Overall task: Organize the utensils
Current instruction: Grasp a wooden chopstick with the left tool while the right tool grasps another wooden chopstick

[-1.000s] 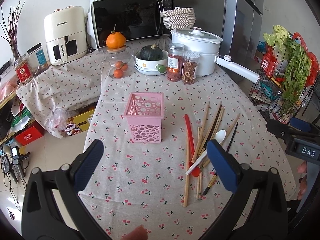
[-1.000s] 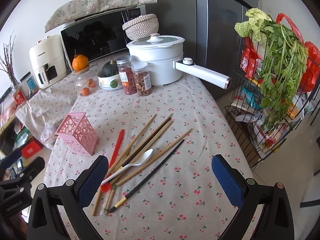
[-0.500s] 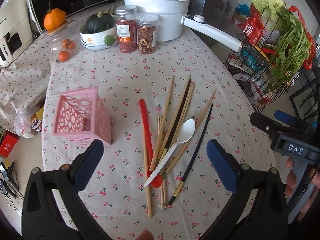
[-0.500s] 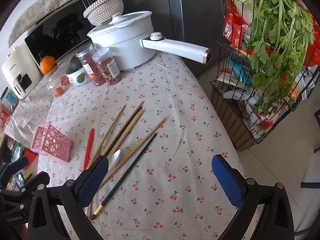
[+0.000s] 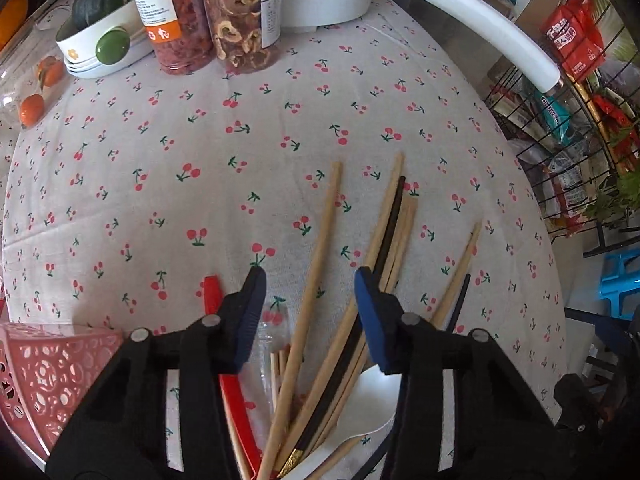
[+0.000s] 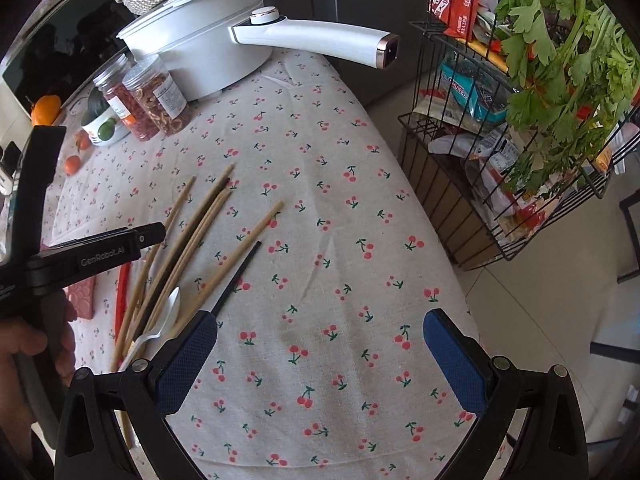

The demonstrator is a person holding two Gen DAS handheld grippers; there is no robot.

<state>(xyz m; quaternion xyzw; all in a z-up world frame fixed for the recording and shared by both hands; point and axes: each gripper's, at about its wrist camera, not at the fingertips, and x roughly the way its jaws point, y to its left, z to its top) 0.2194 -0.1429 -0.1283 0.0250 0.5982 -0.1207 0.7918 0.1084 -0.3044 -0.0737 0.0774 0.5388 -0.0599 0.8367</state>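
Since earlier, our left gripper [image 5: 310, 312] has dropped, jaws narrowed astride one pale wooden chopstick [image 5: 316, 272]; our right gripper [image 6: 320, 360] stays wide.

Bright, even daylight, soft shadows only. Strong fisheye bending and dark vignette at frame corners. Mild glare on the white plastic pot handle [image 6: 316, 42]. Cherry-print cloth on the desk [image 5: 224, 168] sharp.
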